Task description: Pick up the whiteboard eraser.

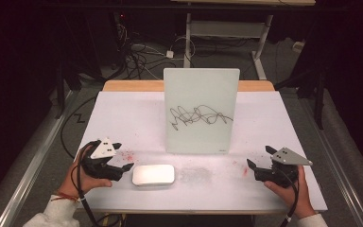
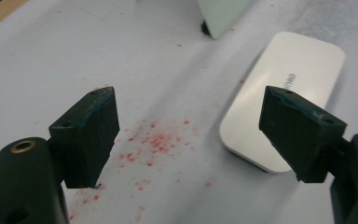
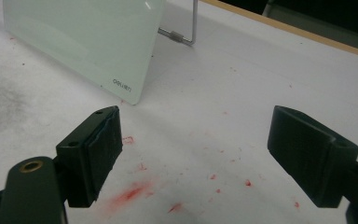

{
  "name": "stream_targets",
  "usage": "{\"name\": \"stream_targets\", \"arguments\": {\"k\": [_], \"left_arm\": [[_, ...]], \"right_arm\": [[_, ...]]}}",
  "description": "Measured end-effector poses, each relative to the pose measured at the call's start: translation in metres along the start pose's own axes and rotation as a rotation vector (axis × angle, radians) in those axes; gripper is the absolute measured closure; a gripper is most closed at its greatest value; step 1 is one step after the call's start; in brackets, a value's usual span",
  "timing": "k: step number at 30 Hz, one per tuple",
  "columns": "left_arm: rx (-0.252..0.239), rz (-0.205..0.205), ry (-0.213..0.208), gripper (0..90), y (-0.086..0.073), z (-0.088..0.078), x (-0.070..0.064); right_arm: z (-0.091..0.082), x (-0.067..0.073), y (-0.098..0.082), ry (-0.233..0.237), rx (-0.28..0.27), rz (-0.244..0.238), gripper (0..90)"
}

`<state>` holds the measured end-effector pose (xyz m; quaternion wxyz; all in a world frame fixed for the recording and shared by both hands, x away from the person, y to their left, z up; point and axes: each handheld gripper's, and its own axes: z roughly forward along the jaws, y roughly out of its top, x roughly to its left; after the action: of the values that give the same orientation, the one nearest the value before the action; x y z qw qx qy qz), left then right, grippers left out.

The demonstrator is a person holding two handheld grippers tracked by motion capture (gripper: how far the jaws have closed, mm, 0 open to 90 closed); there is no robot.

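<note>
A pale glass writing board (image 1: 201, 110) stands upright on a wire stand at the table's middle, with a black scribble (image 1: 199, 115) across it. In front of it lies a flat white eraser block (image 1: 153, 174). My left gripper (image 1: 122, 156) rests at the front left, open, just left of the eraser (image 2: 284, 91), which lies beyond its right jaw. My right gripper (image 1: 260, 158) sits open at the front right, empty, pointing at the board's lower corner (image 3: 121, 86). A hand holds each gripper.
The white table cover (image 1: 123, 118) carries red marker stains (image 2: 154, 142) near both grippers (image 3: 133, 191) and a grey smudge (image 1: 194, 175) beside the eraser. A wooden table edge (image 1: 132, 85) shows behind. Cables and a desk frame (image 1: 227, 28) lie on the floor beyond.
</note>
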<state>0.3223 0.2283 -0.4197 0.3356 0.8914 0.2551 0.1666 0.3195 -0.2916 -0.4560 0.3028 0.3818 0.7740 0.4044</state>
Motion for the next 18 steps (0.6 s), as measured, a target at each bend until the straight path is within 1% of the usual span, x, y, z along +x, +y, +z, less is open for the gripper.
{"name": "stream_targets", "arguments": {"k": [1, 2, 3, 4, 5, 7, 8, 9, 10, 11, 13, 14, 16, 17, 18], "left_arm": [[0.017, 0.012, -0.029, 19.3, 0.005, 0.002, -0.002], [0.044, 0.033, -0.047, 19.3, 0.009, 0.005, -0.005], [0.070, 0.052, -0.065, 19.4, 0.013, 0.008, -0.008], [0.097, 0.069, -0.091, 19.4, 0.017, 0.012, -0.011], [0.150, 0.101, -0.126, 19.3, 0.023, 0.020, -0.018], [0.210, 0.133, -0.147, 19.3, 0.029, 0.029, -0.022], [0.223, 0.141, -0.159, 19.3, 0.031, 0.032, -0.024], [0.223, 0.141, -0.159, 19.3, 0.031, 0.032, -0.024], [0.238, 0.156, -0.175, 19.3, 0.035, 0.038, -0.025], [0.238, 0.156, -0.175, 19.3, 0.035, 0.038, -0.025], [0.259, 0.162, -0.202, 19.3, 0.040, 0.047, -0.026], [0.259, 0.162, -0.202, 19.3, 0.040, 0.047, -0.026], [0.278, 0.176, -0.224, 19.3, 0.043, 0.053, -0.028], [0.293, 0.191, -0.239, 19.3, 0.045, 0.059, -0.031], [0.293, 0.191, -0.239, 19.3, 0.045, 0.059, -0.031]], "right_arm": [[0.001, 0.001, -0.001, 0.006, 0.006, -0.001, 18.5], [0.001, 0.001, -0.001, 0.006, 0.006, -0.001, 18.5], [0.001, 0.002, -0.003, 0.009, 0.012, -0.012, 18.5], [0.001, 0.002, -0.003, 0.011, 0.012, -0.013, 18.5], [0.000, 0.002, -0.003, 0.011, 0.012, -0.009, 18.5], [0.001, 0.002, -0.003, 0.013, 0.013, -0.006, 18.5], [0.001, 0.002, -0.004, 0.015, 0.016, -0.008, 18.5], [0.002, 0.003, -0.004, 0.018, 0.017, -0.010, 18.6], [0.002, 0.003, -0.004, 0.019, 0.018, -0.012, 18.6], [0.003, 0.003, -0.003, 0.021, 0.021, -0.016, 18.6], [0.004, 0.005, -0.003, 0.029, 0.019, -0.020, 18.6], [0.005, 0.006, -0.002, 0.029, 0.021, -0.023, 18.6], [0.005, 0.006, -0.002, 0.034, 0.022, -0.027, 18.6], [0.007, 0.007, -0.002, 0.041, 0.026, -0.029, 18.6], [0.007, 0.007, -0.002, 0.041, 0.026, -0.029, 18.6]]}}
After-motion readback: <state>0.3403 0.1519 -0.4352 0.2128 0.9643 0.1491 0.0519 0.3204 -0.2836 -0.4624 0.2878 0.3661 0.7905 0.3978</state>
